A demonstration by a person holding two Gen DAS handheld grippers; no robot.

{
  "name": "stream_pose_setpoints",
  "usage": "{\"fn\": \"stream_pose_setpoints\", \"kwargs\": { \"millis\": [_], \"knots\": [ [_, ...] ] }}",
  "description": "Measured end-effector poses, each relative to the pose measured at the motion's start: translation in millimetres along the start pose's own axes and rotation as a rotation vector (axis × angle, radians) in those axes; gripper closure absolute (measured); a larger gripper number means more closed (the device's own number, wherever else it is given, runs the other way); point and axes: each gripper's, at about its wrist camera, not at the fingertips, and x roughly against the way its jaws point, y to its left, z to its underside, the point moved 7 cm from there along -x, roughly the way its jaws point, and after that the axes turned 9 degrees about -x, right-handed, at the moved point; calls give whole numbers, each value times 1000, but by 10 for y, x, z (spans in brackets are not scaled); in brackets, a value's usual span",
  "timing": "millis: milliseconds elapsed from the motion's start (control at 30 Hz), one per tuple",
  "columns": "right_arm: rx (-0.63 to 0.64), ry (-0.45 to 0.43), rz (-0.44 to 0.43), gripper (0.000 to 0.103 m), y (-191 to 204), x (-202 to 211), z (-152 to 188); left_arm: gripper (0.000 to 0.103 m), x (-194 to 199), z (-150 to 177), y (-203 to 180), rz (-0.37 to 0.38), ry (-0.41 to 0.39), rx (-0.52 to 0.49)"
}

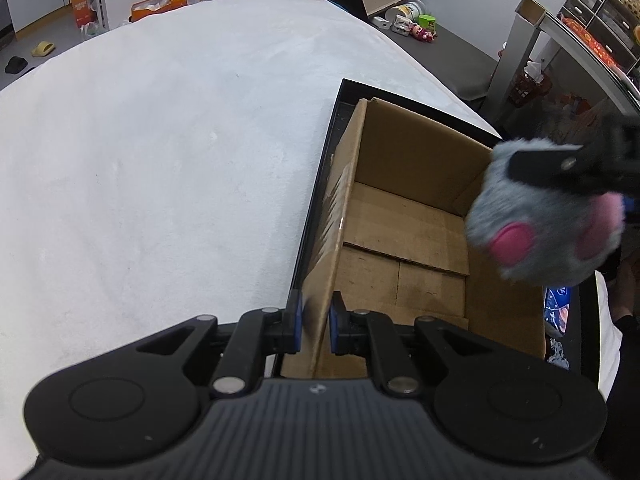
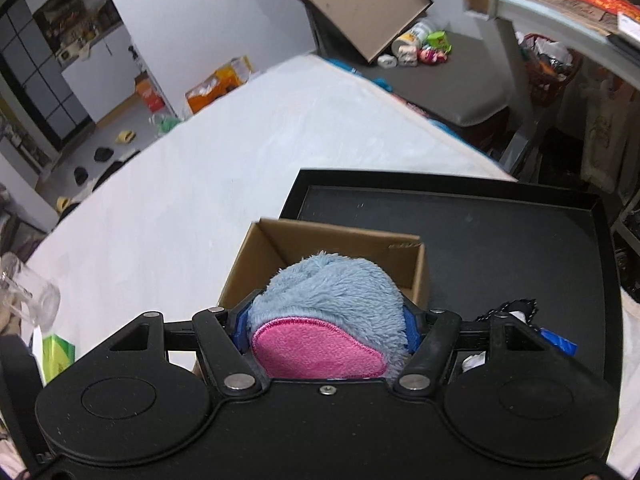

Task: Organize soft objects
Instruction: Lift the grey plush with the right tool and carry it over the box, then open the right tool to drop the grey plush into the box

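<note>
An open cardboard box [image 1: 404, 236] stands in a black tray [image 1: 320, 200] on a white bed; its inside is bare. My left gripper [image 1: 315, 320] is shut on the box's left wall, near its front corner. My right gripper [image 2: 326, 320] is shut on a grey-blue plush toy [image 2: 332, 296] with pink patches. In the left wrist view the plush toy [image 1: 544, 224] hangs above the box's right edge, with the right gripper [image 1: 592, 160] gripping it from the right. In the right wrist view the box [image 2: 336, 248] lies just below the toy.
The white bed cover [image 1: 160, 160] spreads to the left. The black tray [image 2: 480, 220] extends right of the box. A glass [image 2: 28, 296] and a green packet [image 2: 58, 352] lie at the bed's left. Beyond the bed are a bench with small toys [image 1: 416, 24] and a table [image 2: 560, 12].
</note>
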Motion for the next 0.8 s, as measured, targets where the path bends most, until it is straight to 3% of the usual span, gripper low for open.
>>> {"fn": "stream_pose_setpoints", "kwargs": {
  "millis": [533, 667, 800],
  "knots": [
    [19, 65, 39, 37, 173, -430, -5, 91, -9, -15, 31, 37, 20, 1],
    [-8, 33, 15, 29, 206, -436, -52, 91, -23, -22, 53, 43, 21, 10],
    [-36, 42, -8, 27, 209, -453, -60, 91, -22, -29, 68, 46, 25, 17]
  ]
}}
